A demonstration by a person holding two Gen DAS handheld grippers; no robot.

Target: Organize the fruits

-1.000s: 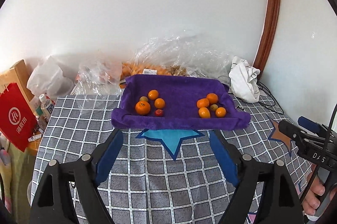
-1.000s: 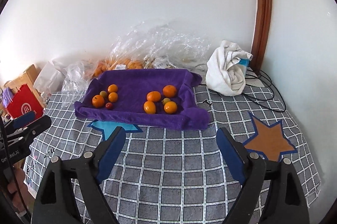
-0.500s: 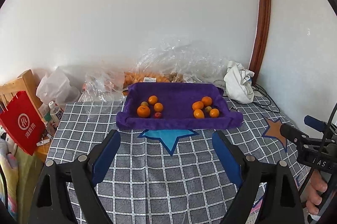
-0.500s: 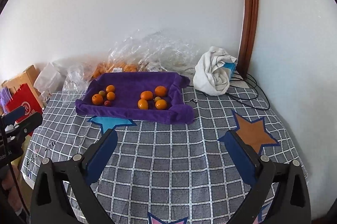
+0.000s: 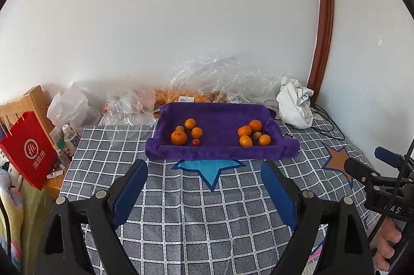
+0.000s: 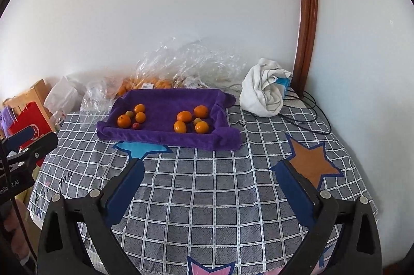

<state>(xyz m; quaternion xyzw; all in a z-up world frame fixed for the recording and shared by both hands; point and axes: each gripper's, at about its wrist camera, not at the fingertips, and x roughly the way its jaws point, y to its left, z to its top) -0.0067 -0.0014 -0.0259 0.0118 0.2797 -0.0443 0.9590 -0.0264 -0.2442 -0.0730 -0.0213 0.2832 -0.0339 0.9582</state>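
A purple cloth tray (image 5: 220, 153) (image 6: 165, 137) lies at the far side of the checked table. It holds two groups of fruit: a left group (image 5: 186, 134) (image 6: 132, 117) of oranges with a small red and a small green fruit, and a right group (image 5: 252, 136) (image 6: 192, 121) of oranges around a small green fruit. My left gripper (image 5: 204, 166) is open and empty, held above the table in front of the tray. My right gripper (image 6: 209, 166) is open and empty, further right and back from the tray.
Clear plastic bags (image 5: 214, 83) with more oranges lie behind the tray against the wall. A white cloth bundle (image 6: 264, 91) and black cables (image 6: 305, 117) are at the far right. A red paper bag (image 5: 28, 148) and bottles (image 5: 71, 137) stand off the table's left edge.
Both grippers have pulled back and risen from the tray, which now looks smaller and farther. Both stay open and empty. The fruit has not moved.
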